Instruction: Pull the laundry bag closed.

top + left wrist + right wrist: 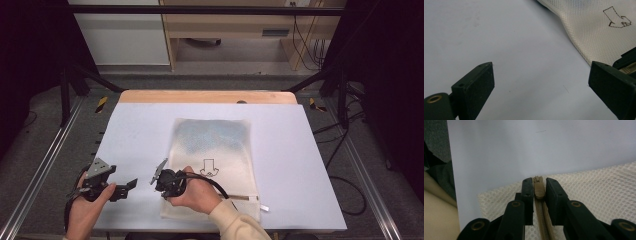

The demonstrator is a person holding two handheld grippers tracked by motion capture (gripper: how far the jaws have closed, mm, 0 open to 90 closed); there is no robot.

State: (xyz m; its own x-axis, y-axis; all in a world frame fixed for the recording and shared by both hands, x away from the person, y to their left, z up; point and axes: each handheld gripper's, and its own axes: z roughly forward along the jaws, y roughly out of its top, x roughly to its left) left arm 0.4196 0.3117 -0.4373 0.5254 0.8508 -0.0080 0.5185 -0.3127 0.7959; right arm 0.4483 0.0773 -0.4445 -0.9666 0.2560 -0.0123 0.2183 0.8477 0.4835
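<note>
Right jaws: clamped tight around the tan zipper slider of the mesh bag, one black pad on each side of it. The zipper tape runs back between the jaws toward the camera.
Right gripper: sits at the bag's near-left corner, held in the person's right hand, with its cable looping off to the right over the bag.
Left jaws: spread wide, nothing between them, just bare table surface showing in the gap. From the left gripper view the edge of the bag is off to the right, past the right-hand jaw.
Left gripper: low over the table near the front-left, held in the left hand, jaws aimed toward the right gripper. Close to it but not touching, as far as I can tell.
Mesh bag: cream-coloured, lying flat about mid-table, long side running away from the person. There's a small line-drawn logo printed on it, and something bluish showing faintly through the mesh at the far half.
Zipper: runs along the bag's near edge; a little white tab pokes out at the near-right corner.
Table: pale lavender-grey top with a wooden strip along the far edge.
</note>
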